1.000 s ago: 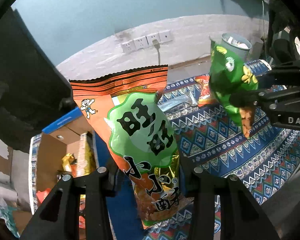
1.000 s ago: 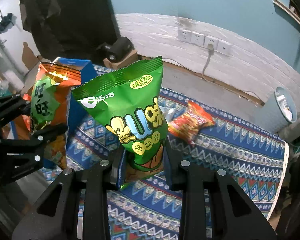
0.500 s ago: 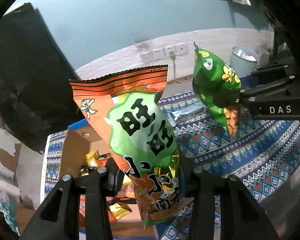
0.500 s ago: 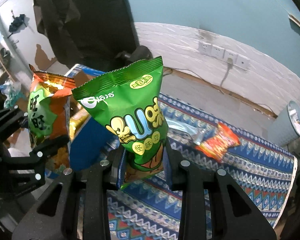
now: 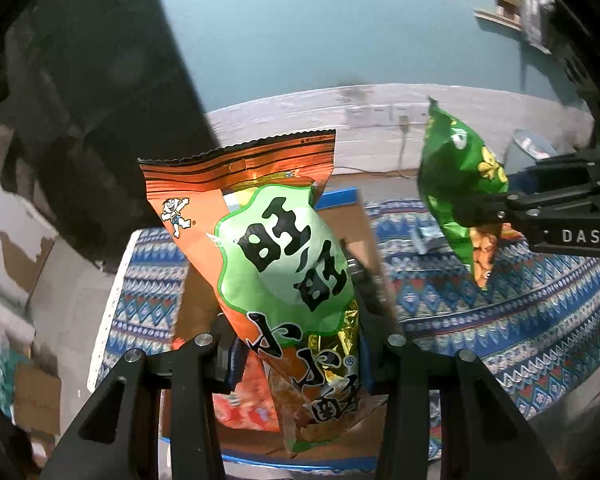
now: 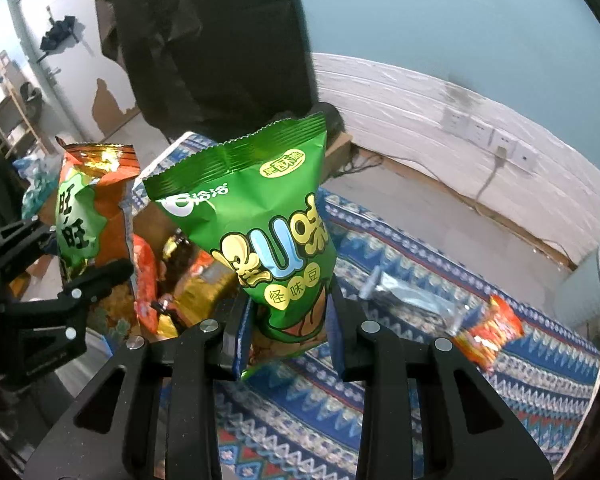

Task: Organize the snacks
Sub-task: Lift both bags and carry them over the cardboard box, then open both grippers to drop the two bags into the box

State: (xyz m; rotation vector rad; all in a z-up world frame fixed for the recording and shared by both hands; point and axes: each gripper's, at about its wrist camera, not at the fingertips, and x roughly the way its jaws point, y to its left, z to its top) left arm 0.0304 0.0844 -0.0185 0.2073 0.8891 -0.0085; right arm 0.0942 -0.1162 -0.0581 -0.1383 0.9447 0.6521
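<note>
The left gripper (image 5: 296, 354) is clamped on the lower part of an orange snack bag (image 5: 276, 248), held upright over the open cardboard box (image 5: 352, 220), which already holds packets. The right gripper (image 6: 288, 328) pinches a green snack bag (image 6: 260, 224) just beside it, above the patterned rug (image 6: 380, 412). Open rug stretches rightward, where a small red packet (image 6: 488, 334) lies near a bin (image 6: 588, 288).

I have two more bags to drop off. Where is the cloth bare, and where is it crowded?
Bare: the patterned cloth in front of the silver packet and red packet. Crowded: the cardboard box, already full of snacks.
</note>
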